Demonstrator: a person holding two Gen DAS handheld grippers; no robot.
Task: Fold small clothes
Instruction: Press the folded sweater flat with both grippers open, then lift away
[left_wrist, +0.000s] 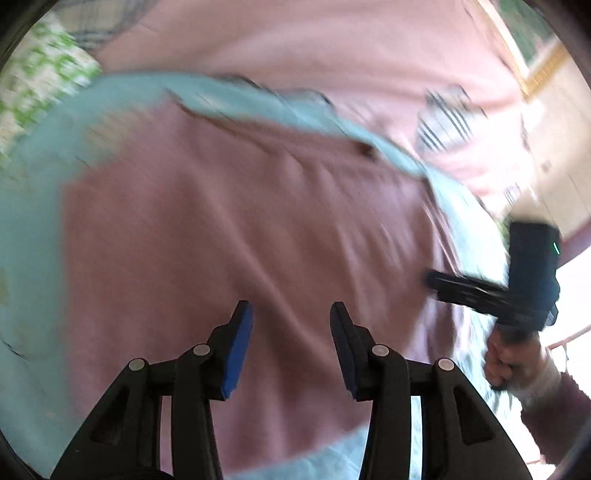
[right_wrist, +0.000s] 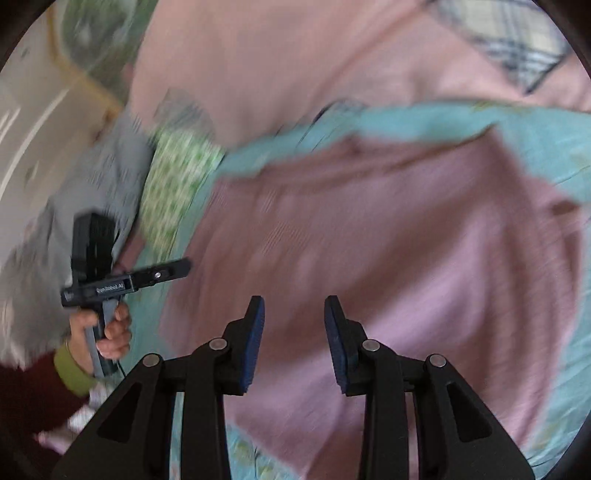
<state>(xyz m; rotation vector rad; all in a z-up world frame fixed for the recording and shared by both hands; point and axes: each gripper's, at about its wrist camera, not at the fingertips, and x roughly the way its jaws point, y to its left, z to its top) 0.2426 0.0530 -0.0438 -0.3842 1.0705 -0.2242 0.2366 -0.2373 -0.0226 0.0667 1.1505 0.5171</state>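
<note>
A mauve-pink garment (left_wrist: 236, 236) lies spread flat on a light blue cloth (left_wrist: 33, 206); it also shows in the right wrist view (right_wrist: 388, 236), with the blue cloth (right_wrist: 535, 136) around it. My left gripper (left_wrist: 291, 314) is open and empty, held just above the garment's near part. My right gripper (right_wrist: 293, 306) is open and empty above the garment too. The right gripper also shows at the garment's right edge in the left wrist view (left_wrist: 432, 278). The left gripper shows at the garment's left edge in the right wrist view (right_wrist: 186, 266). Both views are motion-blurred.
A pale pink bed sheet (left_wrist: 332, 48) stretches behind. A green-patterned cloth (right_wrist: 173, 184), a grey garment (right_wrist: 110, 173), a striped garment (left_wrist: 447, 122) and a plaid cloth (right_wrist: 517, 40) lie around the blue cloth.
</note>
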